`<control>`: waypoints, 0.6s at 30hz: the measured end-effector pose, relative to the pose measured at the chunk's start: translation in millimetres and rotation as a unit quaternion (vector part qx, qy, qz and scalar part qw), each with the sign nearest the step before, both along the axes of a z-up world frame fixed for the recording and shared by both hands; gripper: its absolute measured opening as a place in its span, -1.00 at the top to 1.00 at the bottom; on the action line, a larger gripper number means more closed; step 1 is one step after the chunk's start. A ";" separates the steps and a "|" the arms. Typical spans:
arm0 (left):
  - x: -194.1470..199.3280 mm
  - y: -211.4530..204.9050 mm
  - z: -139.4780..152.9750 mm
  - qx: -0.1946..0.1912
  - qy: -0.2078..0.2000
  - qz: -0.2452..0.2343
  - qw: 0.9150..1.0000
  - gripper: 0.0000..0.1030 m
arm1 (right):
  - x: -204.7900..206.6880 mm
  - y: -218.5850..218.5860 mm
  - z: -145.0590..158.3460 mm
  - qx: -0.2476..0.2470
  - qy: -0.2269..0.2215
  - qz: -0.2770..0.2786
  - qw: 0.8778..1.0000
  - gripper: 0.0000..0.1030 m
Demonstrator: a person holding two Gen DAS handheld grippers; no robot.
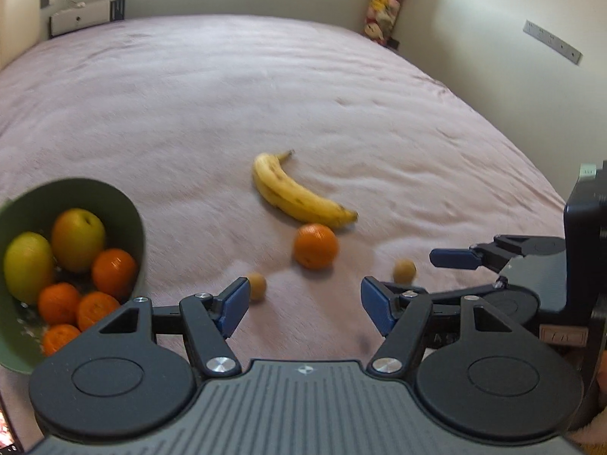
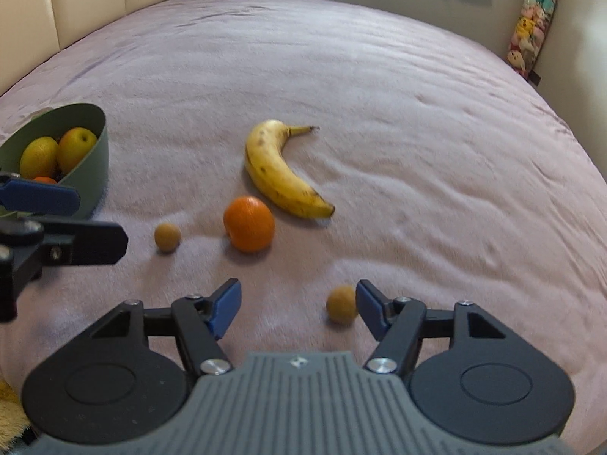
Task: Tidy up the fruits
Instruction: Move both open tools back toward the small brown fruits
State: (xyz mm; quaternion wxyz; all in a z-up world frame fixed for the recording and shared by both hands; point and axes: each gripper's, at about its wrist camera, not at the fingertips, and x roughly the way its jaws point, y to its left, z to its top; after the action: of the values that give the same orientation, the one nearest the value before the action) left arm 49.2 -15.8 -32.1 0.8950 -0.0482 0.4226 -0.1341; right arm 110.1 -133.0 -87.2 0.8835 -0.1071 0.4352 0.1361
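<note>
A banana (image 1: 296,189) (image 2: 279,170), an orange (image 1: 315,245) (image 2: 249,223) and two small brown fruits (image 1: 256,285) (image 1: 404,271) lie loose on the pink bed cover. A green bowl (image 1: 134,227) (image 2: 93,167) at the left holds yellow fruits and several oranges. My left gripper (image 1: 305,305) is open and empty above the cover, one small brown fruit by its left pad. My right gripper (image 2: 297,309) is open and empty; a small brown fruit (image 2: 341,304) lies just inside its right pad. The other small brown fruit (image 2: 167,237) lies further left.
The pink bed cover (image 1: 265,94) stretches far back. A padded headboard (image 2: 76,0) stands at the left, walls at the back and right. A column of plush toys (image 2: 531,26) hangs in the far right corner. The right gripper shows at the left view's right edge (image 1: 455,258).
</note>
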 end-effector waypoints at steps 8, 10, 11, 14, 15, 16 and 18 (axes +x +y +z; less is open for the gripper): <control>4.0 4.1 -15.0 -0.025 0.001 0.019 1.000 -0.48 | 5.7 -21.4 -4.3 0.018 0.006 -0.037 0.999 -0.21; 7.0 4.0 -19.7 -0.022 -0.001 0.027 0.999 -0.48 | 8.1 -24.0 -6.5 0.019 0.012 -0.043 0.999 -0.09; 8.2 3.2 -21.3 -0.018 -0.002 0.028 0.999 -0.48 | 9.4 -25.1 -7.6 0.022 0.016 -0.046 0.999 -0.08; 10.9 -2.6 -27.7 0.007 -0.001 0.026 1.000 -0.41 | 13.8 -27.2 -10.7 0.036 0.026 -0.052 0.998 -0.02; 11.0 -4.6 -30.4 0.015 0.000 0.023 1.000 -0.40 | 14.8 -27.6 -12.1 0.038 0.029 -0.054 0.997 0.00; 11.2 -7.3 -33.4 0.026 0.000 0.023 0.999 -0.39 | 15.5 -27.8 -13.8 0.039 0.031 -0.055 0.997 0.03; 11.6 -12.8 -39.9 0.049 -0.007 0.027 0.998 -0.30 | 16.2 -28.6 -17.3 0.040 0.034 -0.061 0.997 0.06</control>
State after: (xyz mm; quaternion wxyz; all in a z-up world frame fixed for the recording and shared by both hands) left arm 60.8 -28.6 -72.0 0.9025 -0.0150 0.4210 -0.0896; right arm 126.4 -161.6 -104.5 0.8784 -0.0401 0.4649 0.1034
